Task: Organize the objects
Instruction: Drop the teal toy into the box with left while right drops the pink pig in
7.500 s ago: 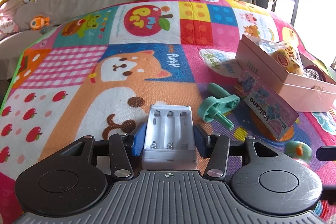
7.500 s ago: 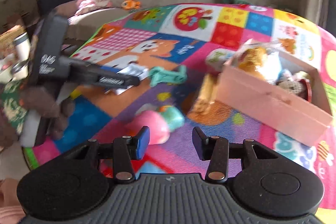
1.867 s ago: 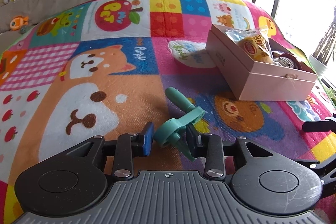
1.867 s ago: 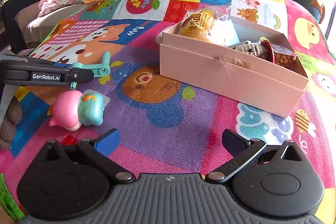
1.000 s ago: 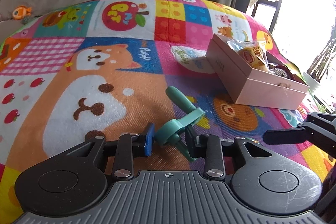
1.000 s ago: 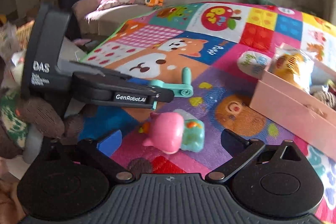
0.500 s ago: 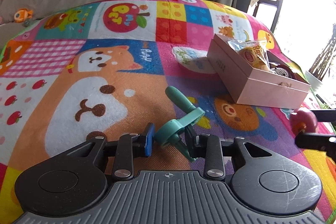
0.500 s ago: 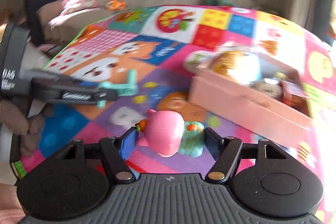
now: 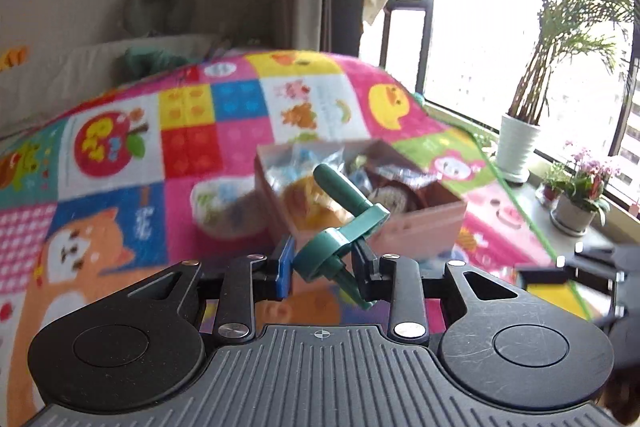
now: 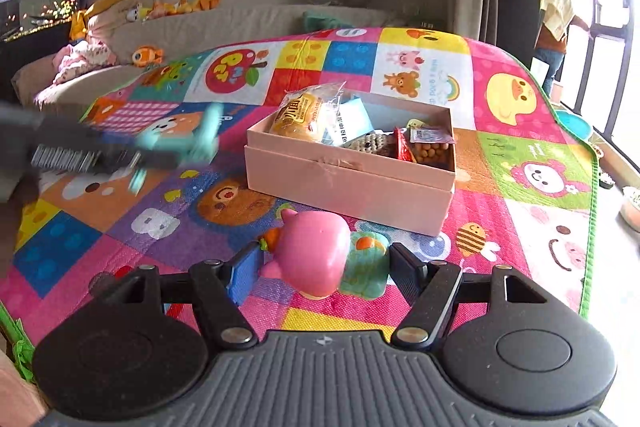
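My left gripper [image 9: 324,267] is shut on a teal plastic crank handle [image 9: 340,227] and holds it in the air in front of the pink box [image 9: 420,223]. In the right wrist view the same handle [image 10: 188,139] shows blurred at the left, above the mat. My right gripper [image 10: 320,267] is shut on a pink and teal squishy toy [image 10: 324,259] and holds it near the box's front wall [image 10: 348,187]. The open box holds a wrapped bun [image 10: 300,119], a snack packet [image 10: 432,147] and a knitted item [image 10: 372,143].
A colourful play mat [image 10: 520,167] covers the floor. A beige sofa [image 10: 240,23] with soft toys stands behind it. Potted plants [image 9: 520,147] stand on a window ledge at the right. The mat's green edge [image 10: 592,227] runs along the right.
My left gripper has lifted the teal handle off the mat and swung it right toward the box. My right gripper has raised the squishy toy and brought it nearer the box.
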The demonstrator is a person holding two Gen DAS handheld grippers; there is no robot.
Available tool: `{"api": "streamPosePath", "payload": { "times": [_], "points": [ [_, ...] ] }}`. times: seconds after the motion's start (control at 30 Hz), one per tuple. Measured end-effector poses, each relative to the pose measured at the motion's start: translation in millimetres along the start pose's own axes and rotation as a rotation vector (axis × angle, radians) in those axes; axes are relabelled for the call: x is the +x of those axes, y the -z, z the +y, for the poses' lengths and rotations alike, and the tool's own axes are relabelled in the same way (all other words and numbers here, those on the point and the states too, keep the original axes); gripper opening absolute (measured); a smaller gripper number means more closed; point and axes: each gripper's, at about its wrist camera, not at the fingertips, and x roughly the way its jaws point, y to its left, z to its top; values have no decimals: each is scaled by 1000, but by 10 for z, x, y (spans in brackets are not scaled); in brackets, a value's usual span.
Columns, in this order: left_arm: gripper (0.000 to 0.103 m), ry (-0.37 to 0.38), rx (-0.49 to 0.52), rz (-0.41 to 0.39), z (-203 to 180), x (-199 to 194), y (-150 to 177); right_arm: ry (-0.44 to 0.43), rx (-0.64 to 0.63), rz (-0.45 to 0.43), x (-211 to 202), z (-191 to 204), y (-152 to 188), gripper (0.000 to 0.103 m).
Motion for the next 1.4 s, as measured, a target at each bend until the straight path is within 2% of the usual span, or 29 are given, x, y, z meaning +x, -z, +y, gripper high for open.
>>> {"api": "streamPosePath", "payload": {
  "times": [0.13, 0.27, 0.33, 0.47, 0.6, 0.73, 0.8, 1.0, 1.07, 1.13, 1.2, 1.27, 1.4],
  "points": [
    [36, 2, -15, -72, -156, 589, -541, 1, 40, -2, 11, -73, 63, 69],
    [38, -13, -66, -49, -175, 1067, -717, 1, 68, 14, 35, -147, 130, 69],
    [36, -22, -103, -68, -132, 1047, -680, 1, 79, 15, 33, -184, 153, 69],
    [37, 64, -84, -70, -88, 903, -577, -4, 95, 29, 102, -247, 148, 69],
    [37, 19, -159, -108, 134, 609, -477, 12, 110, -1, 92, -292, 20, 69],
    [36, -31, -215, -35, 378, 451, -178, 5, 139, -34, 102, -449, -324, 69],
    [36, -40, -223, 1, 446, 409, 14, 36, 116, -52, 192, -470, -529, 69],
    [36, 3, -300, 74, 584, 395, 324, 130, 9, -115, 719, -398, -1206, 69],
    [36, 9, -303, 67, 605, 360, 327, 133, 14, -113, 870, -425, -1412, 83],
    [36, 21, -313, 48, 637, 298, 315, 114, 62, -121, 866, -502, -1538, 84],
    [36, 35, -333, 35, 670, 256, 298, 99, 79, -143, 751, -569, -1556, 84],
    [36, 48, -352, 39, 701, 293, 253, 132, 63, -153, 605, -625, -1465, 87],
    [36, 60, -359, 61, 663, 473, 125, 123, 6, -65, 431, -731, -1074, 87]
  ]
}}
